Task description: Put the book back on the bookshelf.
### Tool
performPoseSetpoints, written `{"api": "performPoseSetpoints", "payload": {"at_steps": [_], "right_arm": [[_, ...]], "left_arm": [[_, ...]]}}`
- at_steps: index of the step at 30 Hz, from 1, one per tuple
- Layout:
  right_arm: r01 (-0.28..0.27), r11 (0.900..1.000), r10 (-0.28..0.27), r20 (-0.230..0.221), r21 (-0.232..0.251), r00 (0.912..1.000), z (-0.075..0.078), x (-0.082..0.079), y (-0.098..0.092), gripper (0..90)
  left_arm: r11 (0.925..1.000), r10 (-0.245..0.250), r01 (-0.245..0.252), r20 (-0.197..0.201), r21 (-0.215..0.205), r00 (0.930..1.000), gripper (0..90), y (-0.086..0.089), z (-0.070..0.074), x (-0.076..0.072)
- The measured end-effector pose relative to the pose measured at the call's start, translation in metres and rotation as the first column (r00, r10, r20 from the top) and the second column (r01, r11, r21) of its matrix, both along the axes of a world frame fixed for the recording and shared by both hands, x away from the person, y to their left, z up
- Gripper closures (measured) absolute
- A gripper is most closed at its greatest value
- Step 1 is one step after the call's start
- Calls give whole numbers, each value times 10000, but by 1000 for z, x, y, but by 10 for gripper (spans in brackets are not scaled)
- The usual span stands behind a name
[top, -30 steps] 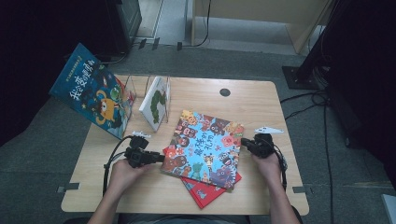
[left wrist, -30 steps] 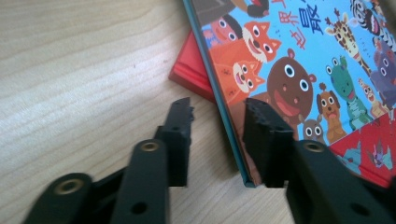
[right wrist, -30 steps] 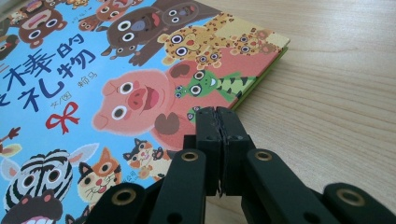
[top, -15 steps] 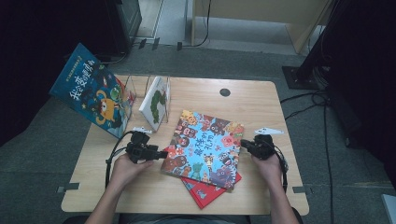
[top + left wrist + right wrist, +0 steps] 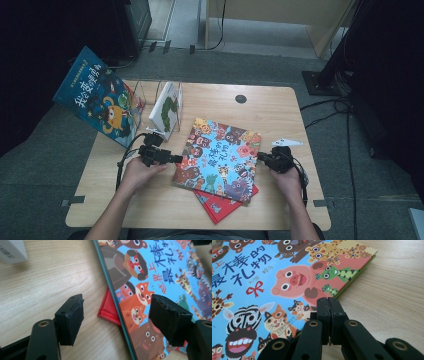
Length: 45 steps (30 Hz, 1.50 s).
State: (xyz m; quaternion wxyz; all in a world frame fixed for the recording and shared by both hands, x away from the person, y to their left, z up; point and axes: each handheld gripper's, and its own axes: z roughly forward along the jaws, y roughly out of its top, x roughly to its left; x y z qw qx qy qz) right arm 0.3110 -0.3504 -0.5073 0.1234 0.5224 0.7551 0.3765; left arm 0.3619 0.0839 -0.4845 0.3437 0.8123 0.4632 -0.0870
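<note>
Wooden table (image 5: 280, 107) sat on grey floor, dark room around it. My left gripper (image 5: 172, 159) was released: its jaws had just been opening, nothing clamped, tips just beside the left edge of the animal picture book (image 5: 220, 157). In the left gripper view the left gripper (image 5: 117, 317) stood wide, straddling that book's edge without pressing it, and a corner of the red book (image 5: 108, 310) poked out underneath. My right gripper (image 5: 262, 157) was clenched at the book's right edge; the right gripper view showed the right gripper (image 5: 328, 315) with pads pressed together, tips over the cover's edge, and I couldn't tell if any cover was pinched. High view alone gave the layout: animal book flat mid-table, stacked crooked on the red book (image 5: 220, 205), a caterpillar book (image 5: 167, 106) upright in a clear stand, a blue book (image 5: 95, 100) leaning off the left end. Both forearms came in low, hands flanking the book.
</note>
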Motion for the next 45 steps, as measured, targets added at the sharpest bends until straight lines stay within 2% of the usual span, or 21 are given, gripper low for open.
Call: {"api": "performPoseSetpoints", "payload": {"at_steps": [2,3,5,6,7,8,10,12,16,18,21,26,30,33,40,45], "right_arm": [[19,9999,-20,46,169,10000,-1,1,-1,893],[25,9998,-26,48,179,10000,0,1,-1,895],[79,10000,-79,19,15,10000,1,3,0,900],[56,10000,-56,28,-39,10000,1,4,1,900],[3,9999,-4,-25,-126,10000,2,5,1,900],[-99,9998,99,-41,-148,9999,2,7,0,897],[-69,9999,73,-268,152,9996,1,11,-4,897],[-32,9996,42,-360,284,9993,1,13,-5,899],[3,9999,-1,-142,135,9999,0,13,-4,900],[119,9996,-117,-87,254,9999,-2,12,-4,900],[258,9987,-250,-205,440,9995,-1,12,-4,900],[252,9988,-244,-196,414,9995,-3,5,-2,900],[-100,9999,98,-330,-67,9994,-4,-6,1,900],[-114,9998,110,-274,-153,9996,-3,-11,3,900],[-169,9993,167,-55,-343,9998,-4,-10,7,900],[-196,9996,195,-45,-200,9998,-5,-7,10,900]], "left_arm": [[10000,-44,44,52,27,10000,284,-1,-1,3],[9997,-154,152,109,181,9998,286,-3,0,5],[9991,-300,293,216,317,9993,304,-6,0,6],[9979,-541,533,208,379,9983,321,-8,0,8],[9973,-652,647,129,360,9978,346,-9,-1,9],[9967,-718,723,-148,356,9973,375,-12,-1,13],[9974,-696,702,-344,167,9970,380,-13,-2,17],[9981,-608,607,-241,-47,9979,383,-13,-2,19],[9977,-669,669,-89,-56,9977,366,-13,-2,22],[9976,-630,624,-204,-313,9978,357,-14,-4,24],[9973,-677,675,-83,-283,9977,355,-16,-6,24],[9967,-753,751,-69,-310,9971,339,-19,-9,24],[9967,-749,747,-57,-319,9972,337,-21,-10,24],[9964,-789,787,-57,-300,9969,337,-23,-11,25],[9970,-777,777,-55,10,9970,336,-28,-13,24],[9969,-776,775,45,105,9970,343,-27,-13,23]]}}
